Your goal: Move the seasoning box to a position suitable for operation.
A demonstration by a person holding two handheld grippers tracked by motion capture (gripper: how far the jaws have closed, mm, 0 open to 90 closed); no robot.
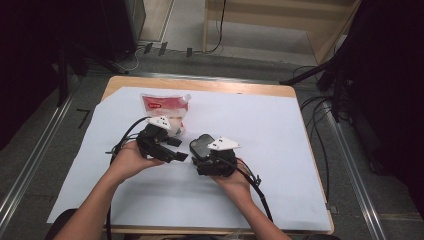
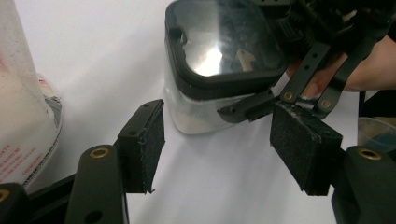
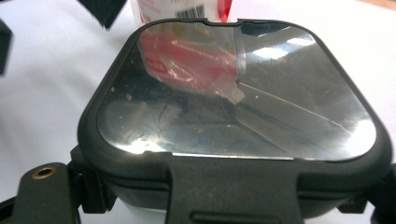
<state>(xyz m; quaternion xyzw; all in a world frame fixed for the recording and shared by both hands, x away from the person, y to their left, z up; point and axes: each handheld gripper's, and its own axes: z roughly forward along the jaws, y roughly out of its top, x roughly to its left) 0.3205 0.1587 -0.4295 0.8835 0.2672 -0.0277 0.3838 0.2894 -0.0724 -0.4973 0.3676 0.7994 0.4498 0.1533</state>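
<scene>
A clear square container with a black-rimmed lid [image 1: 201,144] [image 2: 224,46] [image 3: 233,93] stands on the white sheet at mid table. My right gripper [image 1: 204,151] [image 3: 215,196] comes at it from the near side and is shut on the container at its latch side. In the left gripper view the right gripper's fingers [image 2: 317,70] show against the container's edge. My left gripper [image 1: 177,149] [image 2: 224,149] is open just left of the container, its pads [image 2: 142,144] apart with nothing between them. A red and white pouch [image 1: 164,106] [image 2: 18,116] [image 3: 187,9] stands behind.
A white sheet [image 1: 270,150] covers most of the wooden table [image 1: 200,85]. A small clear cup [image 2: 376,133] shows at the right edge of the left gripper view. Cables trail from both grippers toward the near edge.
</scene>
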